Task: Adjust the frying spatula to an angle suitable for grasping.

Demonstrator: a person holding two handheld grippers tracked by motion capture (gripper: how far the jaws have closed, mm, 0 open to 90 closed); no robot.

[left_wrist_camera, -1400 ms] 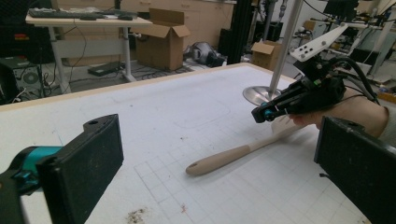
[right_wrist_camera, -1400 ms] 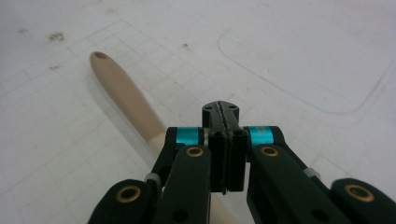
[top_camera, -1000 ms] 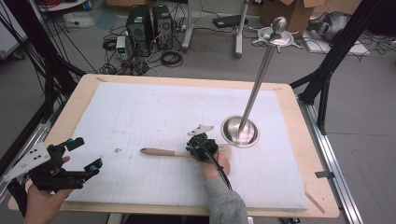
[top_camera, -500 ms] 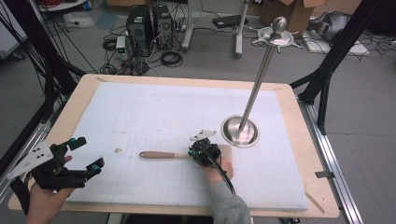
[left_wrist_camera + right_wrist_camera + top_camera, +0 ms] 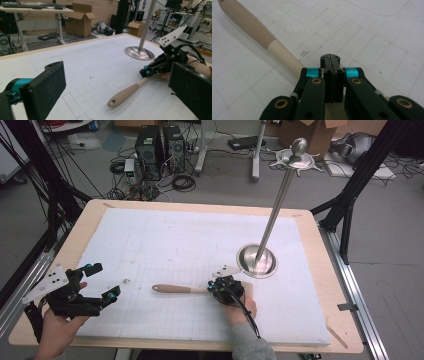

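My right gripper (image 5: 331,65) is clamped tight with nothing between its jaws, pressed over the wooden spatula (image 5: 182,289) lying flat mid-table, probably pinning it down. Left gripper (image 5: 95,281) waits wide open near the table's left edge, so it's free to grab the handle.

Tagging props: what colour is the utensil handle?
Light tan wood; the handle shows best in the left gripper view.

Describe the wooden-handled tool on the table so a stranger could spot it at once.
Start at the tall metal stand with its round base on the white mat. Just toward the person from that base lies the wooden-handled tool, at the right gripper. It is the lone wooden thing lying on the mat.
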